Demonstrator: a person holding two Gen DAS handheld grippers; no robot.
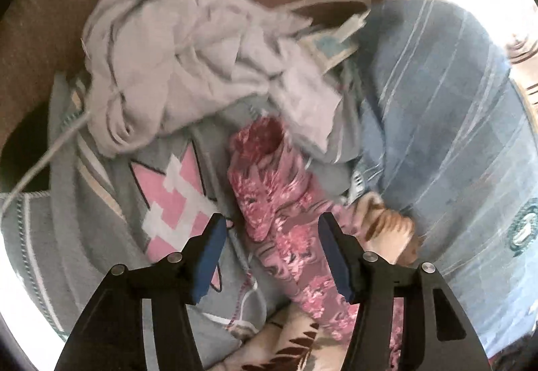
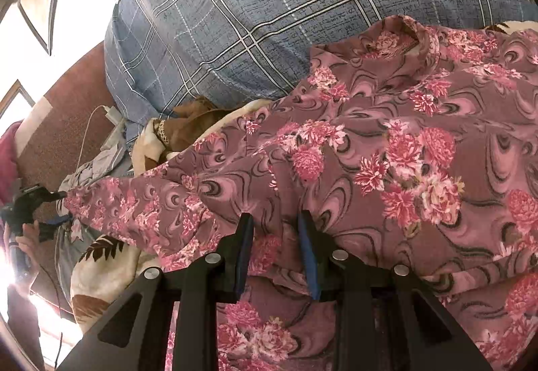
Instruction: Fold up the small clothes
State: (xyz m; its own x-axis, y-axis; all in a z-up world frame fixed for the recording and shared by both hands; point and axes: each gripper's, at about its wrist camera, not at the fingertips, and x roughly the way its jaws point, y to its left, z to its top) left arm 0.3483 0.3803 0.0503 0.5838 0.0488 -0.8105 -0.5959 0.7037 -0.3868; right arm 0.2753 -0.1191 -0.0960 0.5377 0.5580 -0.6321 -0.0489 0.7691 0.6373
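A pink floral garment (image 2: 386, 142) lies spread over the bed and fills the right wrist view. One sleeve of the pink floral garment (image 1: 269, 189) runs up the middle of the left wrist view, its cuff opening at the far end. My left gripper (image 1: 270, 219) is open, its jaws on either side of the sleeve, above it. It also shows small at the sleeve end in the right wrist view (image 2: 50, 206). My right gripper (image 2: 275, 219) has its jaws partly closed, with a fold of the garment's body between the pads.
A blue plaid pillow (image 2: 285, 8) lies behind the garment. A crumpled grey garment (image 1: 188, 62), a grey piece with a pink-and-white print (image 1: 171, 196) and a white cable (image 1: 50, 149) lie past the sleeve. A cream blanket with brown leaves (image 2: 101, 270) is underneath.
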